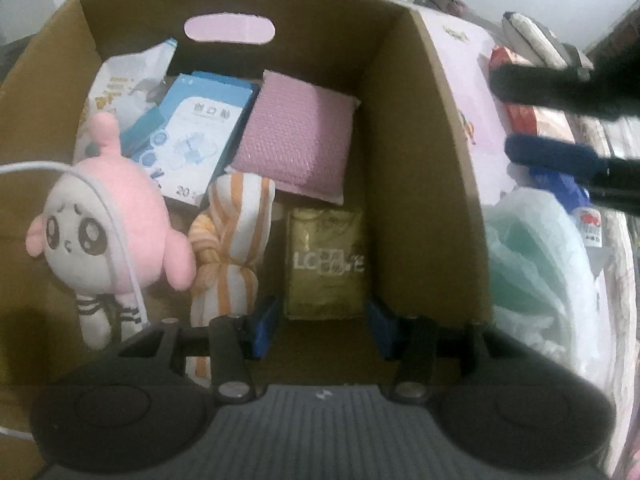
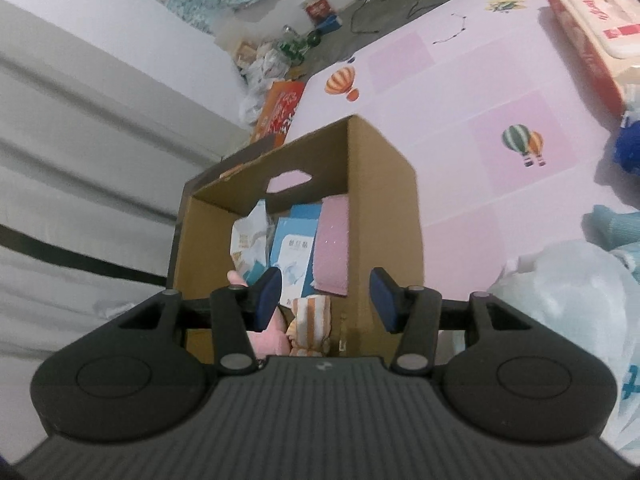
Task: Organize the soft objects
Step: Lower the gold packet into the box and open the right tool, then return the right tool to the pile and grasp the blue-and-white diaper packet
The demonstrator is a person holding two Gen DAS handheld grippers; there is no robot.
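Hidden parts: the pink plush doll point(image 1: 108, 216) is showing whole in the left wrist view; in the right wrist view only pink scraps are peeking past the gripper body. The gold packet point(image 1: 326, 262) is bearing blurred lettering that is staying unreadable.
Cardboard box point(image 1: 424, 168): standing open-topped on a pink mat point(image 2: 500, 80), with a handle slot in its far wall.
Doll axis: lying along the box's left wall, head toward the far wall, striped legs toward the camera.
Striped cloth roll point(image 1: 232, 248): lying just beside the doll, long axis running near to far.
Pink bubble mailer point(image 1: 296, 140): lying flat, partly over the gold packet's far end.
Blue carton point(image 1: 192, 140): tilting against a white pouch.
Left gripper point(image 1: 322, 328): jaws standing partly apart over the box floor, gripping nothing.
Right gripper point(image 2: 326, 300): jaws standing partly apart above the box's near edge, empty.
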